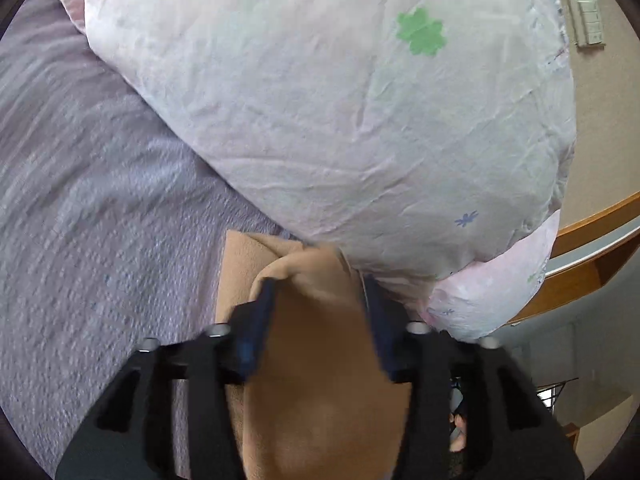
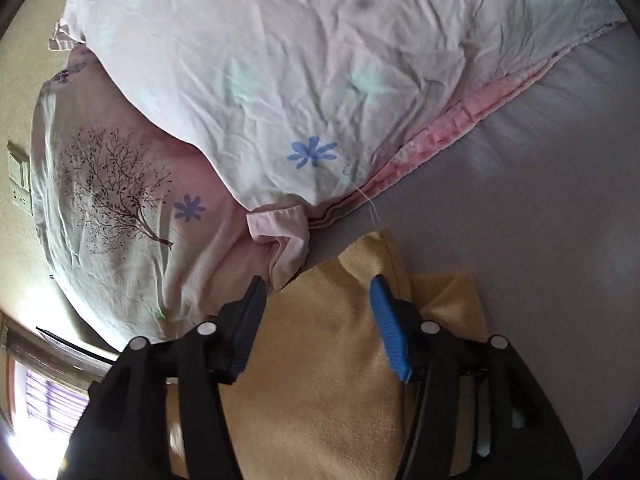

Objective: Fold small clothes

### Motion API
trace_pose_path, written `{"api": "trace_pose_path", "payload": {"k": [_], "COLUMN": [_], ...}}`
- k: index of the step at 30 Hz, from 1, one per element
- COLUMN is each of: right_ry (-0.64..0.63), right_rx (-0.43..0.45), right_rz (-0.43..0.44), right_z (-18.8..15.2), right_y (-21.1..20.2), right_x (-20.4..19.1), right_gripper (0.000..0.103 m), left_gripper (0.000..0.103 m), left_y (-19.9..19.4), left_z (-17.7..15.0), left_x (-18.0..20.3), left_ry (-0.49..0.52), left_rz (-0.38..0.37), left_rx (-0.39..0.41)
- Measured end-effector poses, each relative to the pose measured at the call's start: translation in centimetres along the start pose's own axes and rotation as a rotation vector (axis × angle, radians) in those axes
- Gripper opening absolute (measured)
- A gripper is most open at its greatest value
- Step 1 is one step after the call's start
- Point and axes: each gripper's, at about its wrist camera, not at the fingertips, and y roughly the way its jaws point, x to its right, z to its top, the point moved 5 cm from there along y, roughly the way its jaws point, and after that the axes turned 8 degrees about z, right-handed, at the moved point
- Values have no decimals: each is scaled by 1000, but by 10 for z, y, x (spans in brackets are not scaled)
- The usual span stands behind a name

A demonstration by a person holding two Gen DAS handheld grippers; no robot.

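- Lavender bedspread point(image 1: 100, 208) is serving as the work surface; a floral quilt point(image 1: 340, 100) is bulging just beyond the garment, crowding the far side.
- Tan garment point(image 2: 320, 360) is lying on the spread near the quilt; one layer is already lapping over another, so folding seems partly done, with squaring up left.
- Left gripper point(image 1: 320, 292) is straddling a raised hump of cloth, fingers spread; whether they are pinching it, I cannot tell.
- Right gripper point(image 2: 318, 284) is hovering with fingers apart over the cloth; open bedspread is lying to its right.
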Motion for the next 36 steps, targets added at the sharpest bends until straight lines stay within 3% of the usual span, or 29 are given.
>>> {"api": "trace_pose_path", "payload": {"k": [2, 4, 7, 12, 16, 18, 21, 24, 28, 31, 33, 36], "right_ry": [-52, -100, -157, -175, -142, -146, -133, -102, -84, -80, -67, -62], "right_rx": [29, 37, 65, 100, 85, 80, 78, 92, 124, 147, 168, 179], "right_rz": [11, 52, 127, 205, 241, 247, 263, 290, 316, 319, 309, 274], "right_z": [-4, -14, -28, -45, -46, -50, -52, -50, -45, -43, -40, -37], "right_y": [-22, -46, -78, -94, -81, -86, -90, -95, -103, -108, -111, -112], "right_x": [-8, -16, -18, -8, -4, -5, -3, 3, 5, 6, 10, 18], "right_gripper": [70, 78, 86, 87, 87, 87, 87, 87, 87, 87, 87, 87], "left_gripper": [92, 92, 91, 80, 77, 62, 21, 13, 11, 11, 11, 11], "left_y": [-21, -33, -37, -21, -20, -17, -4, -9, -28, -25, -11, 45], "left_z": [-1, -11, -42, -85, -88, -84, -86, -83, -79, -88, -102, -148], "left_x": [5, 7, 5, -12, -12, -11, -16, -17, 30, 96, 139, 204], "left_ry": [45, 89, 181, 207, 210, 187, 95, 12, 5, 76, 126, 214], "left_rz": [5, 4, 81, 145, 160, 158, 147, 71, -45, -127, -179, -232], "left_rx": [76, 54, -20, -148, -119, -101, -136, -144, -102, -97, -122, -225]}}
